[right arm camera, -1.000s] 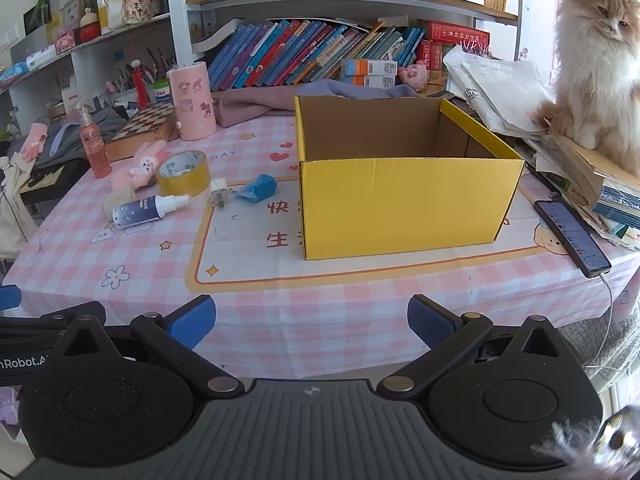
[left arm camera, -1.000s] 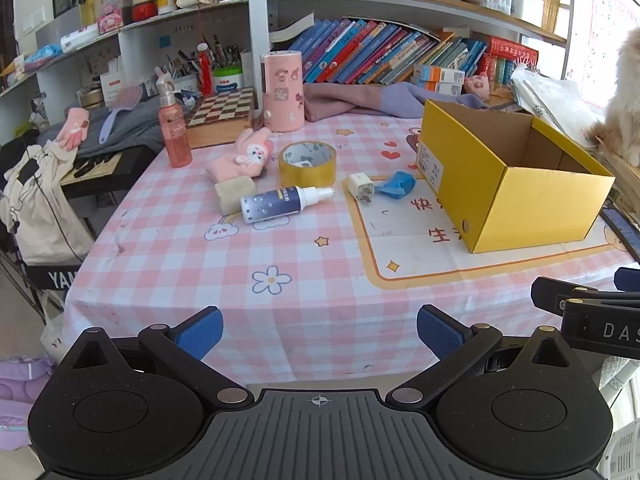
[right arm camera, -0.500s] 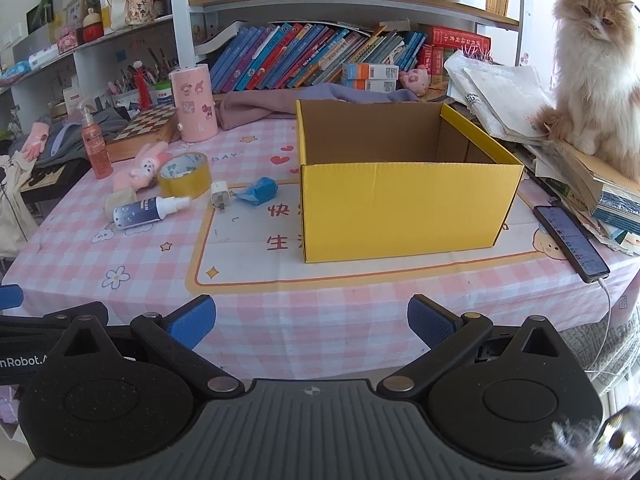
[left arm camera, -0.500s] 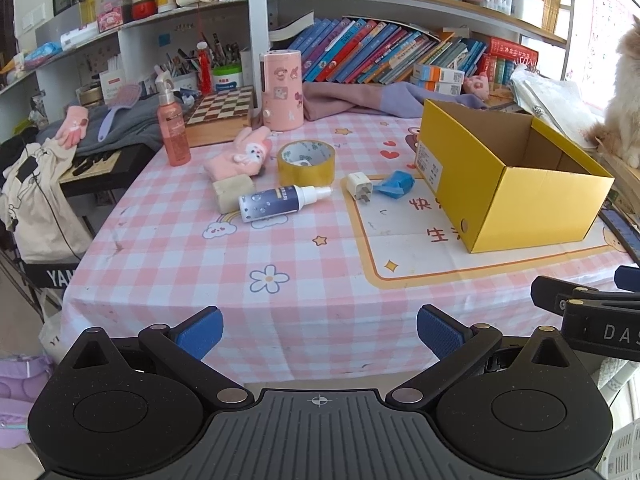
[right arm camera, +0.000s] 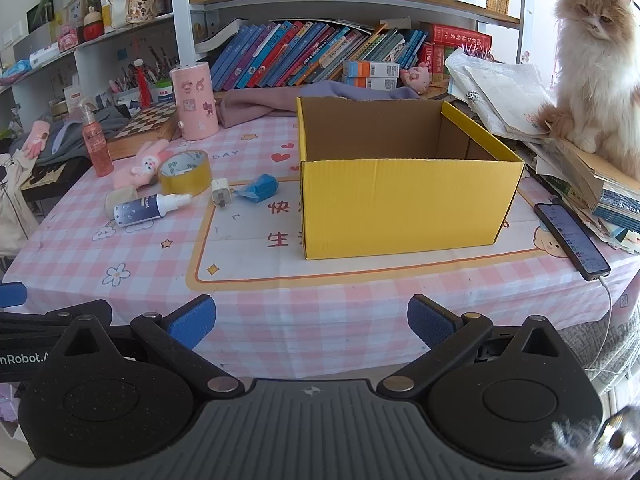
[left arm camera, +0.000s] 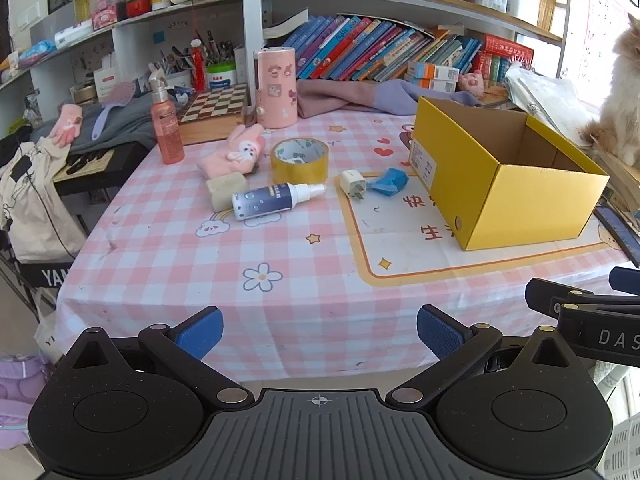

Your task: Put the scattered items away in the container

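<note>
Opening stage of a tidying task. The left gripper (left arm camera: 318, 330) and the right gripper (right arm camera: 311, 320) both hang at the near edge of the pink-checked tabletop (left arm camera: 280, 248), jaws spread wide and holding nothing, well apart from every item.

The open yellow cardboard box (right arm camera: 404, 200) stands upright on the right half of the tabletop with its mouth facing up, so items can be dropped in from above; what shows of its brown interior is bare.

The scattered items lie in a loose cluster to the left of the box:
- a roll of yellow packing tape (left arm camera: 299, 161), resting flat on its side face;
- a dark blue spray bottle with a white nozzle (left arm camera: 272, 200), lying on its side, touching or just beside a beige sponge block (left arm camera: 225, 191);
- a pink plush rabbit (left arm camera: 236, 154), behind the sponge;
- a white plug adapter (left arm camera: 353, 184), just beside a crumpled blue wrapper (left arm camera: 390, 180), nearest the box.

Judged from this layout, no item has yet been packed. A long-haired orange-and-white cat (right arm camera: 596, 68) sits on a paper stack right of the box and might interfere.
</note>
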{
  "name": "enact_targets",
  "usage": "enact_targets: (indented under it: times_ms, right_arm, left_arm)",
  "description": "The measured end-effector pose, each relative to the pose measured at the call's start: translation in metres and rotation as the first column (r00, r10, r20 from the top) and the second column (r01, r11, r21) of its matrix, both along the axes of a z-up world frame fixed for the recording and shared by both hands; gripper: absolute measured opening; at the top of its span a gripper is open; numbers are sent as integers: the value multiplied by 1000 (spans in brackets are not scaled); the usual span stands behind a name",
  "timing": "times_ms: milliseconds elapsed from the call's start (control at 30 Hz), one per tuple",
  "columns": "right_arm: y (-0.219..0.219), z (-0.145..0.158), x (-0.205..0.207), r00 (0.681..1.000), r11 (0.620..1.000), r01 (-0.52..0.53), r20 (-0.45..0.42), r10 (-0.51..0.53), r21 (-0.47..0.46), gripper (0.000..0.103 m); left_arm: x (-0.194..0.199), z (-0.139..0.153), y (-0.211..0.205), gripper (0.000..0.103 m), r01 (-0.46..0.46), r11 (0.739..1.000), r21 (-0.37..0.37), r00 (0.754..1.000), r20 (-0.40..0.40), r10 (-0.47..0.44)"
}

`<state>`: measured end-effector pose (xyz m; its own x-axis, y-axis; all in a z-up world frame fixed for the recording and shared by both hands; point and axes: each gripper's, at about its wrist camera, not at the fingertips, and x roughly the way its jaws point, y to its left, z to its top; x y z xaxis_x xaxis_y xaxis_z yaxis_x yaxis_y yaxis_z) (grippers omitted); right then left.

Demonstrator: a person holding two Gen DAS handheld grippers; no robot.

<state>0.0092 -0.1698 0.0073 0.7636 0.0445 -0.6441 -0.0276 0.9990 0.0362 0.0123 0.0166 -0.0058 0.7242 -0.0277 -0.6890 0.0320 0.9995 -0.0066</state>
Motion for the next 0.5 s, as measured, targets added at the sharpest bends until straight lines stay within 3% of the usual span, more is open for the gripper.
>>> enact_targets:
  times_ms: [200, 500]
  right_arm:
    - [-2, -1, -2, 1000, 1000, 12, -1, -12, -4, 103]
    - [-1, 0, -2, 1000, 1000, 7, -3, -7, -5, 103]
  left_arm:
    - [-2, 2, -1, 103, 15, 1000, -19, 1000, 14, -15]
    - [-1, -2, 0, 103, 35, 998, -56, 999, -25, -36]
